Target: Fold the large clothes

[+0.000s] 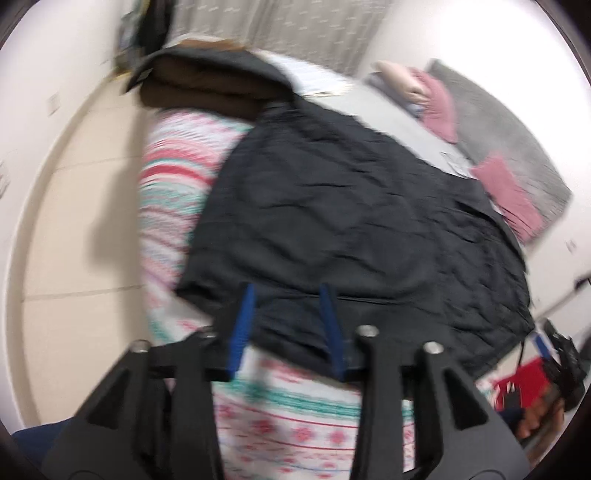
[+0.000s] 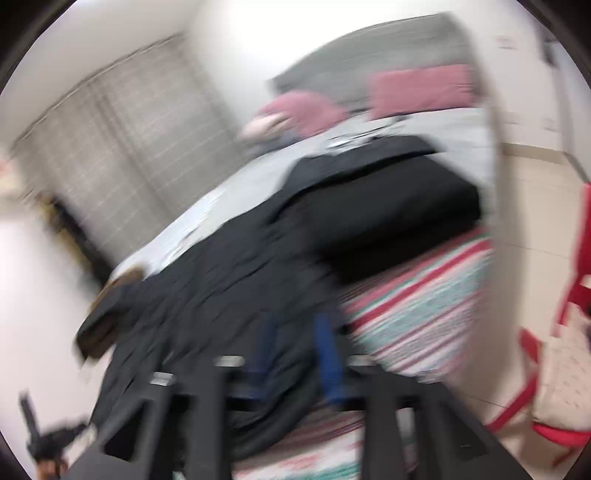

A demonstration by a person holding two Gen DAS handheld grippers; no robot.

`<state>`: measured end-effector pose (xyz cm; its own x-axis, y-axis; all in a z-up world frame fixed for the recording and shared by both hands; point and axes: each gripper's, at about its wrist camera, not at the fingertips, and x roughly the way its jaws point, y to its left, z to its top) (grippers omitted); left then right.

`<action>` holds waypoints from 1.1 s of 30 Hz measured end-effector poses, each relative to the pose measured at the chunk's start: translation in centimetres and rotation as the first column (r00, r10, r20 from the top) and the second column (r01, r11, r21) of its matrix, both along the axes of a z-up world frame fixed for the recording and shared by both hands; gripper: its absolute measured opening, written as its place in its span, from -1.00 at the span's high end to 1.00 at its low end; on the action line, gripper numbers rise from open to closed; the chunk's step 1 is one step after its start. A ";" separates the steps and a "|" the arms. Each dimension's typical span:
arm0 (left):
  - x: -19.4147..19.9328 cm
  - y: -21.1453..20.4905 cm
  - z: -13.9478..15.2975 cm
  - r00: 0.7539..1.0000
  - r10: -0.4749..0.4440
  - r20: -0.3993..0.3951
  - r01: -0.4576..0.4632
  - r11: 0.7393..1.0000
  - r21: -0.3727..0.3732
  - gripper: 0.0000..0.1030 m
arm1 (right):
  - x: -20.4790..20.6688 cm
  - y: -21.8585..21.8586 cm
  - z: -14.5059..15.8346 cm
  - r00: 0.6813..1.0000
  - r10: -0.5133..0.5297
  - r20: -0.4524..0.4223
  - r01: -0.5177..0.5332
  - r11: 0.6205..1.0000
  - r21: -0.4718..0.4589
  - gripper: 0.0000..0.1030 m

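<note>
A large black quilted jacket (image 1: 332, 206) lies spread across the bed, over a pink, white and teal patterned blanket (image 1: 173, 192). Its brown-lined hood end (image 1: 192, 88) points to the far left corner. My left gripper (image 1: 288, 291) hovers at the jacket's near hem with its blue pads (image 1: 242, 325) apart and nothing pinched. In the blurred right wrist view the same jacket (image 2: 258, 258) fills the middle, and my right gripper (image 2: 295, 321) is open over its near edge. The right gripper (image 1: 554, 350) also shows at the left view's right edge, held by a hand.
Pink pillows (image 1: 439, 103) and a grey headboard (image 1: 509, 140) sit at the bed's far end, with a curtain (image 1: 280, 26) behind. Pale tiled floor (image 1: 74, 221) runs along the left. A red chair (image 2: 576, 288) with a cushion stands to the right of the bed.
</note>
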<state>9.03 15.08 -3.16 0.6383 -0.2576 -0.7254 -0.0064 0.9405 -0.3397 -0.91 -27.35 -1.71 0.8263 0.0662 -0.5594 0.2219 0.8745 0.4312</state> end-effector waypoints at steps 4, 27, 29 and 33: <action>-1.2 -5.1 0.1 0.981 -0.191 0.023 0.191 0.982 -0.009 0.10 | 3.1 5.0 -3.7 0.958 0.217 -0.186 -0.211 0.976 0.051 -0.40; 0.0 -12.6 -4.0 0.977 -0.163 -0.137 0.208 0.874 0.440 0.06 | 2.7 0.7 -7.6 0.959 0.012 -0.282 0.061 0.967 0.247 0.97; -0.7 -12.9 -3.9 0.976 -0.179 -0.127 0.218 0.853 0.473 0.06 | 2.8 0.0 -7.8 0.950 -0.007 -0.313 0.078 0.974 0.215 0.98; -1.2 -10.0 -2.1 0.976 -0.187 -0.110 0.212 0.927 0.310 0.06 | 1.7 -1.1 -6.6 0.968 0.011 -0.250 0.038 0.981 0.189 0.92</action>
<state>7.79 5.12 -5.28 0.5364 -0.1220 -0.8351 0.1786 0.9835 -0.0290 0.80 -28.40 -8.30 0.6639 0.1817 -0.7254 0.3547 0.7775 0.5194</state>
